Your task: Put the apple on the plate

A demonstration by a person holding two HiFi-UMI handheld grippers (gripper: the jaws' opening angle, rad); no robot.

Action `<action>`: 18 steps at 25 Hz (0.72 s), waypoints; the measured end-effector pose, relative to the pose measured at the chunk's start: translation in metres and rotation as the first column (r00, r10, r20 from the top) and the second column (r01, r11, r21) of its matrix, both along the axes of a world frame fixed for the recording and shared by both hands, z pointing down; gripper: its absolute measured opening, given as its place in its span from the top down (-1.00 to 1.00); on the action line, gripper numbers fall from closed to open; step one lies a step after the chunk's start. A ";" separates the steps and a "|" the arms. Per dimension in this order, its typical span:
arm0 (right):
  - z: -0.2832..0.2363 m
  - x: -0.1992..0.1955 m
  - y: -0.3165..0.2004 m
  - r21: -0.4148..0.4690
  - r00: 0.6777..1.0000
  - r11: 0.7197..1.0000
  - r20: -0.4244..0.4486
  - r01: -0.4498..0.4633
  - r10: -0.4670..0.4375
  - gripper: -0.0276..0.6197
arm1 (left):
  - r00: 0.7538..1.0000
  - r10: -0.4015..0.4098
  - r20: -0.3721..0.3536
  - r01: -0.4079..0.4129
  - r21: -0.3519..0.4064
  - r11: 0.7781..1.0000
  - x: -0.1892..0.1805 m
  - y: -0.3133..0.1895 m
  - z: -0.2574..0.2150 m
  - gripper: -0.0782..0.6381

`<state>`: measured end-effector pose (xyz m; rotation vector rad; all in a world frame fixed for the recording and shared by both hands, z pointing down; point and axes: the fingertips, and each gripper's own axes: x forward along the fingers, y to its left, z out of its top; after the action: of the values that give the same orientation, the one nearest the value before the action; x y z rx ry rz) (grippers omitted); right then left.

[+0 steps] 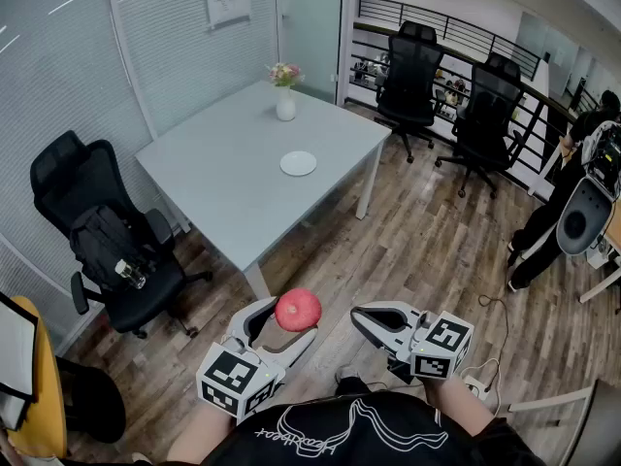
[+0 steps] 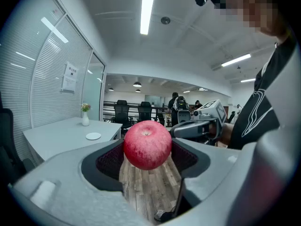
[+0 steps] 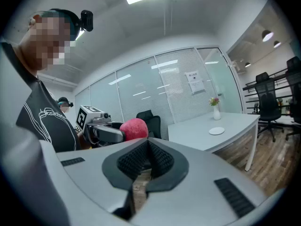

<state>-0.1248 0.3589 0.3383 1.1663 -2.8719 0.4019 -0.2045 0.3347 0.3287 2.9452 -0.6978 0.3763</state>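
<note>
"Have they got the apple?"

"Yes. The left gripper (image 1: 287,326) has its jaws spread wide, and the red apple (image 1: 298,310) sits squeezed between the two pads. It's out over the wooden floor (image 1: 417,250), close in front of the person's chest."

"And the other one?"

"The right gripper (image 1: 361,318) hangs just beside it, jaws brought together with nothing in them. It looks idle to me."

"So where's the plate?"

"The little white plate (image 1: 298,163) is well away, on the grey table (image 1: 223,183), bare, not far from the edge nearest the person. A vase (image 1: 285,103) of flowers stands towards the far corner."

"What worries you?"

"The grip, mostly. The apple is round and smooth, and from here it looks pinched only at its sides, with nothing beneath it. A jolt on the way over, or any slackening of the squeeze, and I think it drops to the floor. Then there's the set-down. The plate is small and shallow. If it's let go too high or off-centre, the apple could roll off the plate and away across the table. There's also an office chair (image 1: 107,250) by the table's left side, so I'd come in clear of that."
</note>
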 end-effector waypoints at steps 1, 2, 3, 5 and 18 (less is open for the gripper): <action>0.000 -0.002 0.001 0.000 1.000 1.000 0.000 0.001 -0.001 0.89 | 1.000 0.000 -0.001 0.000 0.001 1.000 -0.001 0.001 -0.001 -0.12; -0.001 -0.003 0.002 0.000 1.000 1.000 0.000 0.001 -0.001 0.89 | 1.000 0.001 -0.001 -0.001 0.002 1.000 -0.003 0.002 -0.001 -0.12; -0.002 -0.005 0.003 0.000 1.000 1.000 -0.001 0.002 -0.002 0.89 | 1.000 0.001 -0.002 -0.001 0.004 1.000 -0.004 0.004 -0.002 -0.12; -0.003 -0.007 0.007 0.003 1.000 1.000 -0.003 0.003 -0.003 0.89 | 1.000 0.003 -0.003 -0.003 0.007 1.000 -0.006 0.007 -0.003 -0.12; -0.014 -0.002 0.003 0.038 0.996 0.995 0.004 -0.089 0.089 0.89 | 0.999 0.036 -0.028 -0.035 0.026 0.999 -0.007 0.008 -0.010 -0.12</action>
<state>-0.1264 0.3621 0.3245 1.3047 -2.8490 0.3527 -0.2116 0.3423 0.3182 2.9847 -0.6522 0.3298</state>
